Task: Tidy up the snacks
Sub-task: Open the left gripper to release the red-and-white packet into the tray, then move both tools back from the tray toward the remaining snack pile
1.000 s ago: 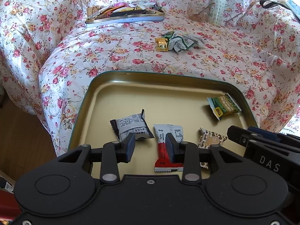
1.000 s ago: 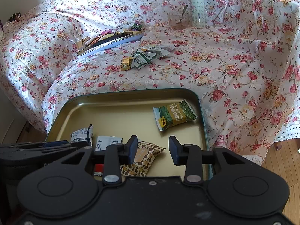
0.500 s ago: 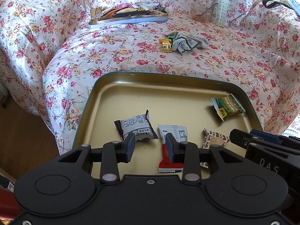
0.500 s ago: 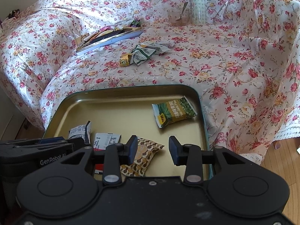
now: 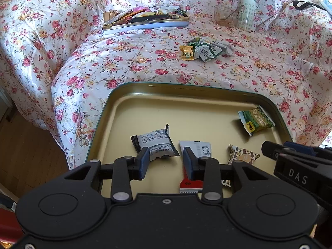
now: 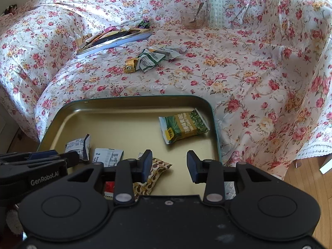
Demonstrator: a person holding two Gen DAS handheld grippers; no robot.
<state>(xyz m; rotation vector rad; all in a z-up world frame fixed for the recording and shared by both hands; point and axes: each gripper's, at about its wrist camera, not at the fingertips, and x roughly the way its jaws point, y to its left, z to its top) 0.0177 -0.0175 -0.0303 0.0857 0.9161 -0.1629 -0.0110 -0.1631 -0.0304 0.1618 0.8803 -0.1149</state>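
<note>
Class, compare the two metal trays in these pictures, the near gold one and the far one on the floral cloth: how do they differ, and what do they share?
The gold tray is close to the cameras; the far tray sits further back. The gold tray holds four separate packets with much bare floor; the far tray is heaped with wrappers. The gold tray has a dark green rim; the far tray's side is pale. Both are shallow, rounded metal trays holding snacks.

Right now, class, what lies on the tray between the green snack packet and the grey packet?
Only bare tray floor; the left wrist view shows nothing between the green snack packet and the grey packet.
</note>
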